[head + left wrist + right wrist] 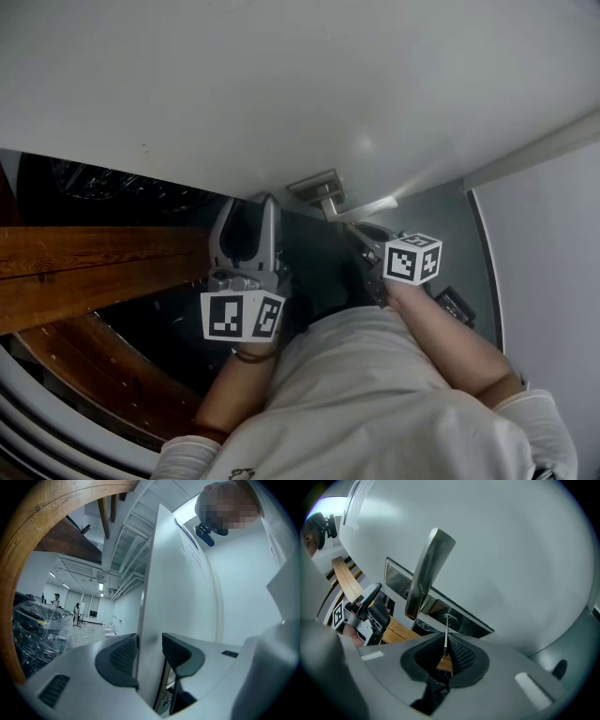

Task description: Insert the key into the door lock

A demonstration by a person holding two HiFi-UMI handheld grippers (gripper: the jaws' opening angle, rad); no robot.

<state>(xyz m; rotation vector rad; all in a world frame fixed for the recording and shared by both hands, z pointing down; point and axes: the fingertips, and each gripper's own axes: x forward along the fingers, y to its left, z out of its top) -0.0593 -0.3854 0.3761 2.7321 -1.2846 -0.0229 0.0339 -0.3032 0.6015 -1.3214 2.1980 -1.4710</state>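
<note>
The right tongs (446, 652) pinch a slim key (446, 632) between their pads. Its tip meets the metal lock plate (465, 620) on the white door (501, 550), just beside the lever handle (425, 573) — whether it has entered the keyhole cannot be told. The left tongs (150, 652) are closed narrow on the door's edge, one pad on each face.
</note>
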